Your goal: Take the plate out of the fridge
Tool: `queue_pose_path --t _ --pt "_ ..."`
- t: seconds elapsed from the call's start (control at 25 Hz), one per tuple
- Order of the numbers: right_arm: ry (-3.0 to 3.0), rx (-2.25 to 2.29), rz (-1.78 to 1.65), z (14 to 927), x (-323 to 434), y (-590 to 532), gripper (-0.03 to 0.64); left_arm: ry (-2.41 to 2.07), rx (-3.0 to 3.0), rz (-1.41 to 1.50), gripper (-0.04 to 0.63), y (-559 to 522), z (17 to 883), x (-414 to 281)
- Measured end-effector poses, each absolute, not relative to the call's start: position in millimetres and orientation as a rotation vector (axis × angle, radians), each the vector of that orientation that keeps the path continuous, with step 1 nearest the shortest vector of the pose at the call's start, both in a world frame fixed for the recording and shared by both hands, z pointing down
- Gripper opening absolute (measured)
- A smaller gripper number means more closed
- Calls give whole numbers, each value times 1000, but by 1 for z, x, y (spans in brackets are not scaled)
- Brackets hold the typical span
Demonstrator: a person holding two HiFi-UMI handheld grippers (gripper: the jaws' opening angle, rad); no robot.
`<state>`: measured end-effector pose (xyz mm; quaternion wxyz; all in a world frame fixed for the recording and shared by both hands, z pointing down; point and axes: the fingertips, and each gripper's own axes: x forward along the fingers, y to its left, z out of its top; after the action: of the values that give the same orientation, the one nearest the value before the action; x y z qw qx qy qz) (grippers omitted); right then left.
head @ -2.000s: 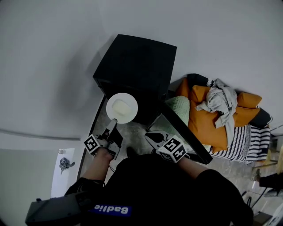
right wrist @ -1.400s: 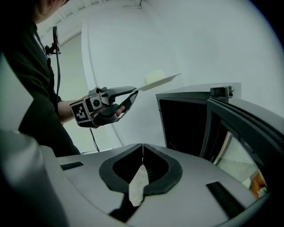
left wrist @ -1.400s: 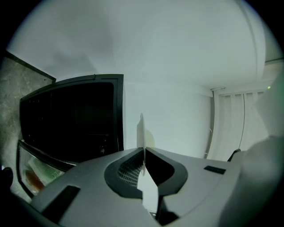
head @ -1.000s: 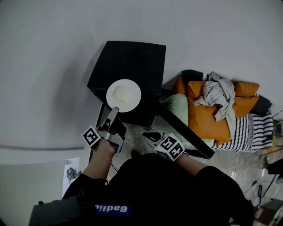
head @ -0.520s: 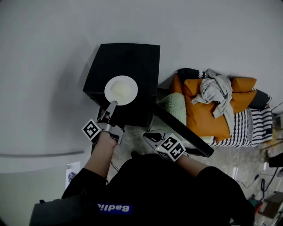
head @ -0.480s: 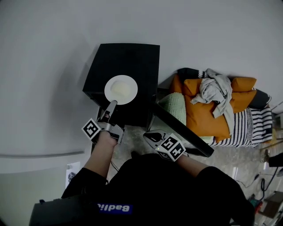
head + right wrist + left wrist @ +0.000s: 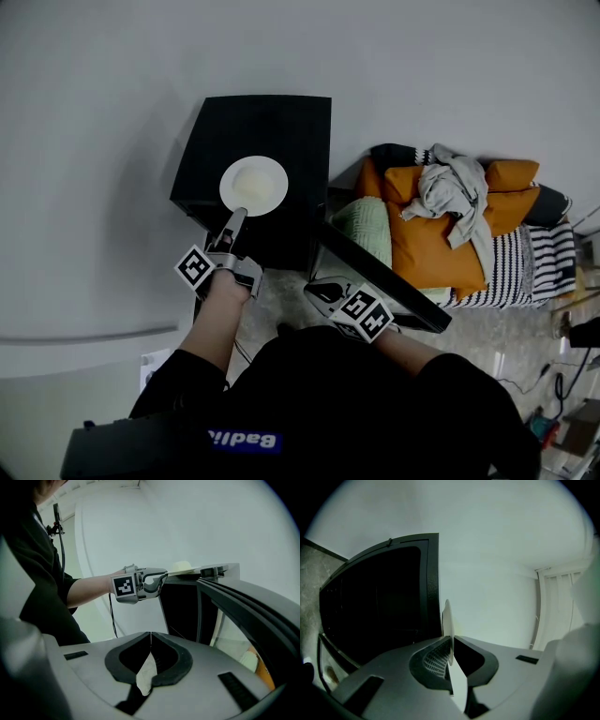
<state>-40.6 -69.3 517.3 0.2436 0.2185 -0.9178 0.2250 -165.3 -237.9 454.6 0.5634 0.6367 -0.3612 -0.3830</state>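
A white plate (image 7: 253, 185) with a pale lump on it hovers level over the top of the small black fridge (image 7: 272, 127). My left gripper (image 7: 237, 215) is shut on the plate's near rim. In the left gripper view the plate (image 7: 447, 616) shows edge-on, pinched between the jaws of the left gripper (image 7: 449, 641), with the fridge (image 7: 375, 606) to the left. The right gripper view shows the plate (image 7: 181, 567) at the height of the fridge's top. My right gripper (image 7: 315, 287) stays low by the open fridge door (image 7: 380, 281); its jaws (image 7: 150, 638) are shut with nothing between them.
The fridge door (image 7: 253, 606) stands open to the right of my right gripper. Orange cushions (image 7: 427, 244), a green pillow (image 7: 368, 228), a grey cloth (image 7: 452, 195) and a striped blanket (image 7: 520, 267) lie heaped on the floor at the right. A white wall is behind the fridge.
My left gripper has carried the plate from the fridge's front edge up and further over its top. The right gripper has hardly moved.
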Motion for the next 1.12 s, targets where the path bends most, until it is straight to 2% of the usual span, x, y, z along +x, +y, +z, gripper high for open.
queue_pose_path --t 0.76,0.88,1.12 --pt "-2491 549 617 518 -40 -58 12 -829 1537 -954 23 -252 457 -154" --pt "-2496 537 613 517 -42 -56 12 -821 1542 -968 74 -249 456 -156" --pt "-2502 518 606 515 -40 -57 12 -820 1561 -962 83 -238 452 -152"
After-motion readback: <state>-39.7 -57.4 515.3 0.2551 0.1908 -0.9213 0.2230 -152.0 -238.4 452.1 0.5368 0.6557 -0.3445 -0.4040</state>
